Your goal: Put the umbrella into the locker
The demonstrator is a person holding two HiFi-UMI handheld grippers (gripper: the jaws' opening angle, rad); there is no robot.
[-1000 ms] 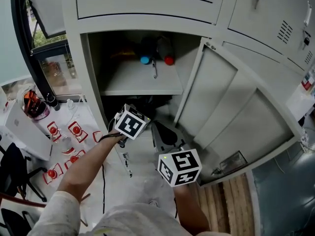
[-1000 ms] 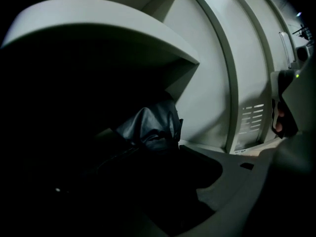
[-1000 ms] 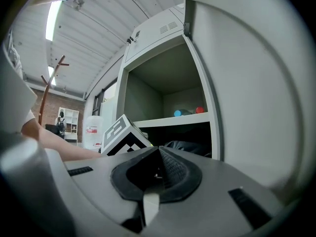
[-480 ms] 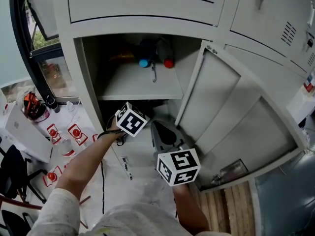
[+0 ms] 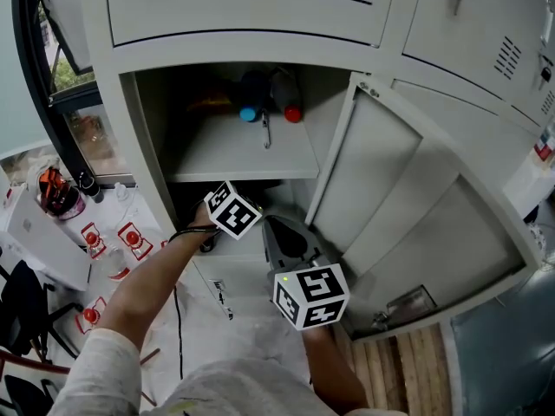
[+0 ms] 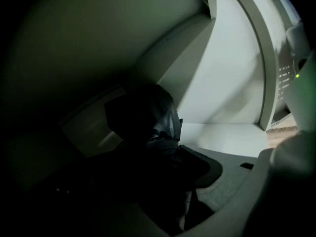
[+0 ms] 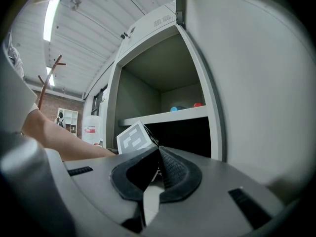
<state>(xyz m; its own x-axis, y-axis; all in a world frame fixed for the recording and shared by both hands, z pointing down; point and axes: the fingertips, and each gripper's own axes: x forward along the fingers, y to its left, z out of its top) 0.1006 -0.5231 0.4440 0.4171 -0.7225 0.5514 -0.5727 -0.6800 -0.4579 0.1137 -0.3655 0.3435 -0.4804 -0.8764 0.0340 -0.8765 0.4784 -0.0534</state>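
The grey locker (image 5: 130,128) stands open, its door (image 5: 416,198) swung out to the right. My left gripper (image 6: 163,152) reaches into the dark lower compartment under the shelf (image 5: 234,150); in the head view only its marker cube (image 5: 232,211) shows. A black folded umbrella (image 6: 155,120) sits between its jaws, which look shut on it, with the bundle sticking out over the compartment floor (image 6: 222,137). My right gripper (image 7: 158,152) hangs level in front of the locker, near the door's lower edge, pads (image 7: 173,172) touching and nothing in them.
Two bottles, one with a blue cap (image 5: 250,113) and one with a red cap (image 5: 293,113), lie at the back of the shelf. Red-and-white items (image 5: 130,237) and a white box (image 5: 43,232) lie on the floor at left. More locker doors (image 5: 486,24) stand above.
My left gripper has sunk a little and gone further into the lower compartment. The right gripper has kept its place.
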